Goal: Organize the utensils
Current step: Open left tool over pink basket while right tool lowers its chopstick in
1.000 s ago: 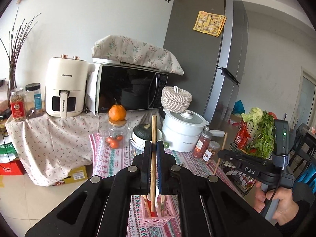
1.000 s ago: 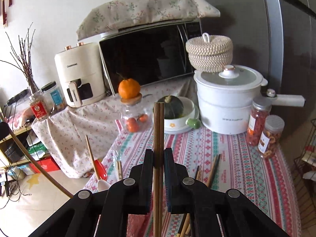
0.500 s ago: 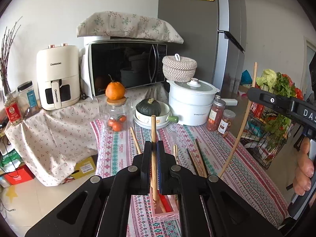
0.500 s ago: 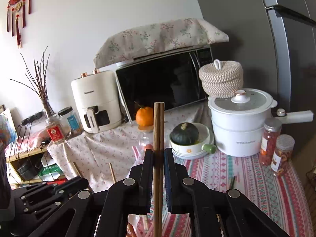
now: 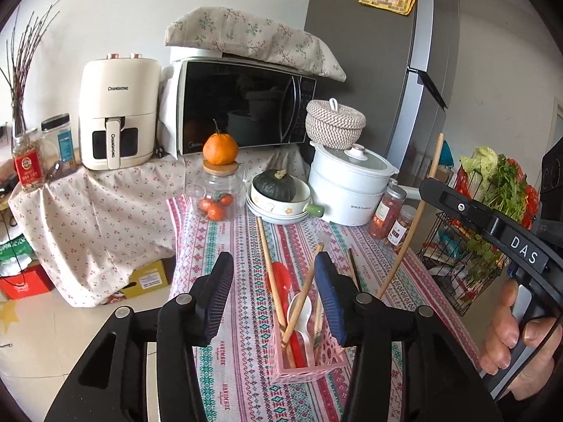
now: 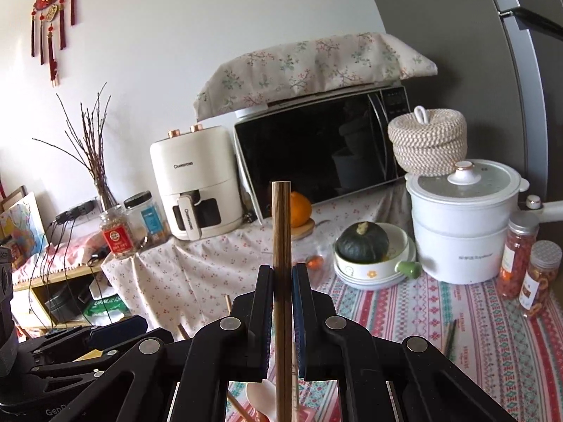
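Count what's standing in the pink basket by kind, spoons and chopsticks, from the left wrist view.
Chopsticks: 3 that I can make out, one partly hidden
Red spoon: 1
White spoon: 1
Total: 5 in the pink basket

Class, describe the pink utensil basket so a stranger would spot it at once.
Start at the white cooking pot at the back of the striped tablecloth, then come toward the near edge. There stands the pink basket, holding chopsticks and spoons. It is the only pink, perforated box on the cloth.
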A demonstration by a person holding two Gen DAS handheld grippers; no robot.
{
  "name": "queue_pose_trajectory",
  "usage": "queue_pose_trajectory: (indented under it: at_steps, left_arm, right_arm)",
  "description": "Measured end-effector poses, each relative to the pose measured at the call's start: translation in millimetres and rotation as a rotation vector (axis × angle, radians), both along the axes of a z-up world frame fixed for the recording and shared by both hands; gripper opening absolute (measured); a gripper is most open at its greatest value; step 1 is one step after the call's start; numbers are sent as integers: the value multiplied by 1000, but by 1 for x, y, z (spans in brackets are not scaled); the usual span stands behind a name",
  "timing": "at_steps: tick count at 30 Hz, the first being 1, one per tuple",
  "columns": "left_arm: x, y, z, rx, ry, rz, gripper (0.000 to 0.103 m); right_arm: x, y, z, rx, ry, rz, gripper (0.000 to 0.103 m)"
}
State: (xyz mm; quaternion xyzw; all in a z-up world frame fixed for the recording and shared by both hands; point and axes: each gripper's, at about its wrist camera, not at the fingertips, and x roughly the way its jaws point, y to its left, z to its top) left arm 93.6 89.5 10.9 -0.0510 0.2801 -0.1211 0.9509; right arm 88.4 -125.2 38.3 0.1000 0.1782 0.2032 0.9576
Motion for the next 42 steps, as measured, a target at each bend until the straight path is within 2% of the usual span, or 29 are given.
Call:
queue_pose_trajectory:
  at_steps: [8,24,25,27,29,33,35,42]
  left_arm:
    - [1,17,-13,12,85,21,54]
    - [-5,27,-27,47,152,-1,55]
    - [-5,27,-28,49,157,-5,57]
    - [-7,26,-28,51,163,-11,60]
    - [-11,25,-26,54,164,-15,62]
    - [-20,27,-15,37,150,-20,64]
    - [-24,29,-8,19,148,-23,68]
    - [-34,22,25,-6,124,-10,68]
  right_arm:
    - [3,6,-2,28,-10,-2,9]
    - [23,43,-51,-24,100,39,11]
    - [22,42,-52,-14,109,45,13]
    - [21,38,-50,-8,126,53,24]
    - [18,31,-43,-4,121,58,40]
    - [9,11,-28,-10,133,49,45]
    - [6,-3,-21,-17,144,26,52]
    - [-3,-60,-7,-6,206,-55,61]
